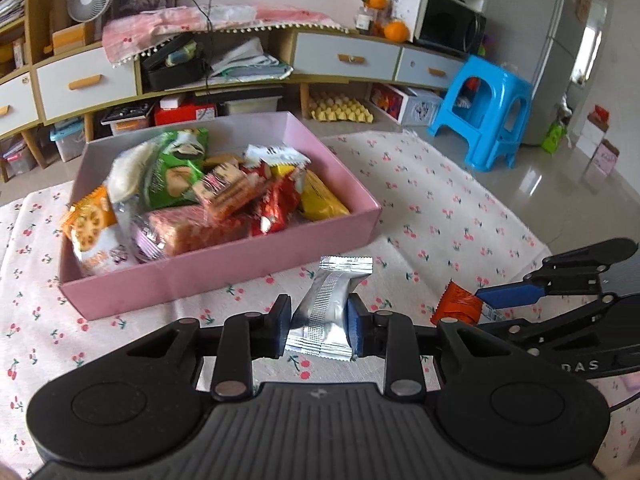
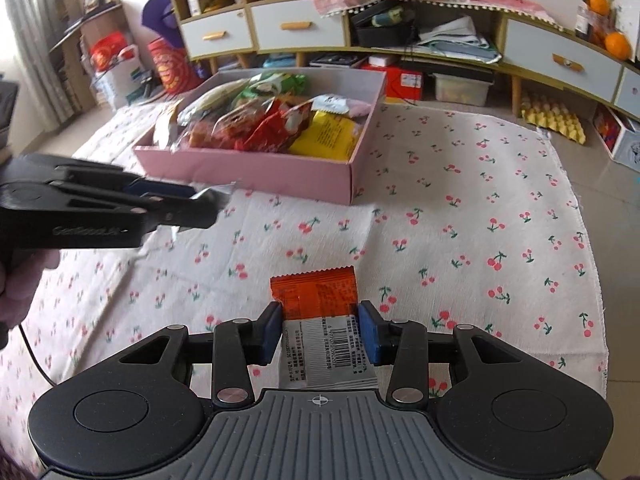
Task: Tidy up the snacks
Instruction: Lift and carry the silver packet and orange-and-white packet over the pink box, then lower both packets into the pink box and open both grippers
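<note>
Left gripper [image 1: 319,326] clamps one crinkled silver foil snack packet [image 1: 326,308], right gripper [image 2: 318,330] pinches one orange-and-white printed wrapper [image 2: 316,312] – both off the cherry-print cloth [image 2: 460,216], long axes pointing ahead; the one pink cardboard box [image 1: 224,276] of snacks lies far-left, nearer the left hand.

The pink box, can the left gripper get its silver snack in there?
Probably yes. The left gripper is shut on the silver snack, the pink box lies just ahead with no lid, and only bare tablecloth lies between. The box is quite full, though.
</note>
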